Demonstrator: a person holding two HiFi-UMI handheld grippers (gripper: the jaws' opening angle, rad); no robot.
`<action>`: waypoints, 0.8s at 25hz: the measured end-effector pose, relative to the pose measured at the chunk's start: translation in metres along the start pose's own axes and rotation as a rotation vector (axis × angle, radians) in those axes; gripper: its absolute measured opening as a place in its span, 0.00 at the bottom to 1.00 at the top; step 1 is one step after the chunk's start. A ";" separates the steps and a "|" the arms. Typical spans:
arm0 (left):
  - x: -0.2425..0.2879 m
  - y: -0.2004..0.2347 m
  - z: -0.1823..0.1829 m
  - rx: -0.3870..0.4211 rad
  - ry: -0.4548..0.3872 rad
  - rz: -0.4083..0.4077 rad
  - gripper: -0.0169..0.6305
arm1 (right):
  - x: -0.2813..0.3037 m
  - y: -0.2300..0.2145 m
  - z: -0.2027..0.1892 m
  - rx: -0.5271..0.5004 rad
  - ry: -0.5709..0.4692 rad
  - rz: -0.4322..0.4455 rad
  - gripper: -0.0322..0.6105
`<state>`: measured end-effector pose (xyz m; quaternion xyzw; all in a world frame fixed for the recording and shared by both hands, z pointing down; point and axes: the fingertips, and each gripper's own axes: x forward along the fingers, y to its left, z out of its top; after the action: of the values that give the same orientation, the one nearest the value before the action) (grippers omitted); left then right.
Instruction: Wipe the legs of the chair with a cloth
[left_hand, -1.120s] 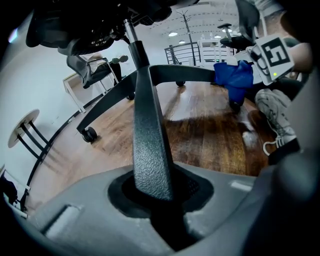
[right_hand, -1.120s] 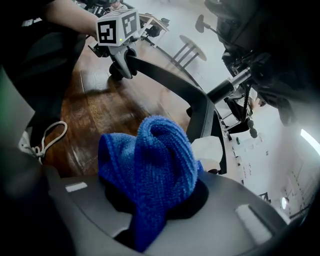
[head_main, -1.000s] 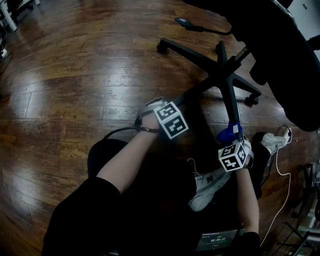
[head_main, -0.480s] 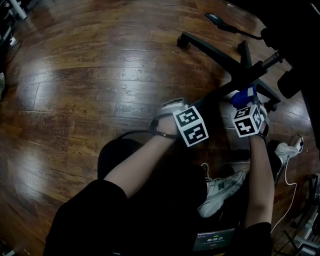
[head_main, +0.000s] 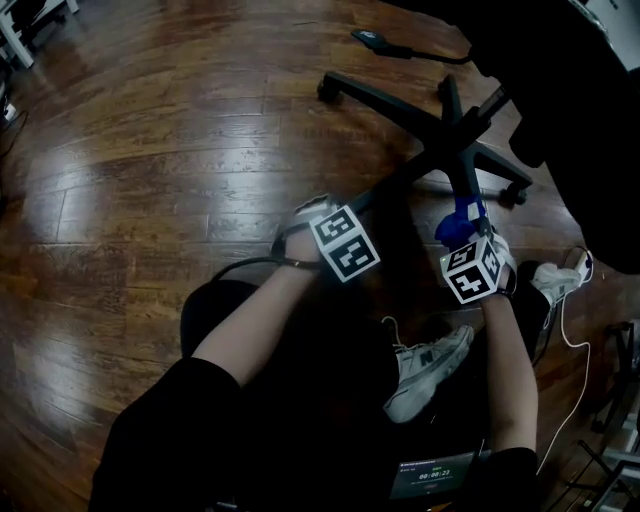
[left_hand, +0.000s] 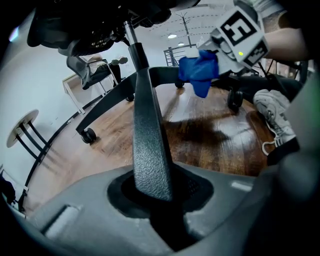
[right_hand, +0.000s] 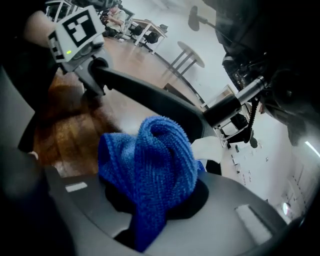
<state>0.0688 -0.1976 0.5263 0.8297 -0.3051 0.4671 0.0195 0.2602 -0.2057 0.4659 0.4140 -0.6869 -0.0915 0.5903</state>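
Compared with a second ago, the right gripper (head_main: 467, 240) has carried the cloth (head_main: 458, 225) a little way up the right-hand leg (head_main: 466, 185) toward the hub (head_main: 455, 150), while the left gripper (left_hand: 155, 192) has kept its place. The right gripper's jaws are closed on the cloth, pinching it low in the bunch so that a fat wad stands proud of them. The left gripper's jaws are closed around the braced leg (left_hand: 149, 135) of the chair (head_main: 560, 110), about midway along it.

The cloth is blue terry with a looped, nubby pile, folded over itself into a soft knot. It looks light and limp, so it should mould round the leg; a pinch across several layers, as here, probably stops it from pulling out under friction. In the head view it sits against the top of the right-hand leg, between the hub and the leg's outer end.

Both legs are black, stiff, tapering spokes with a pebbled matt skin, likely moulded plastic, which should give the jaws good purchase. Each ends in a caster (left_hand: 88, 136), and the floor (head_main: 150, 180) is glossy wood plank, so the chair would likely roll or swivel under a wiping push if it were not held. Taking a leg mid-span is a sound way to steady it.
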 end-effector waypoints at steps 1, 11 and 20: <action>0.001 0.000 0.000 -0.001 0.000 0.004 0.17 | -0.006 0.009 -0.014 -0.007 0.007 0.006 0.17; 0.001 -0.004 0.002 -0.016 0.013 -0.008 0.17 | -0.047 0.060 -0.097 0.022 0.030 0.053 0.17; -0.001 -0.008 0.005 -0.019 0.024 -0.033 0.18 | -0.006 0.008 -0.028 0.027 0.012 -0.019 0.17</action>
<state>0.0764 -0.1923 0.5252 0.8288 -0.2954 0.4736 0.0388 0.2812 -0.1862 0.4752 0.4288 -0.6806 -0.0855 0.5879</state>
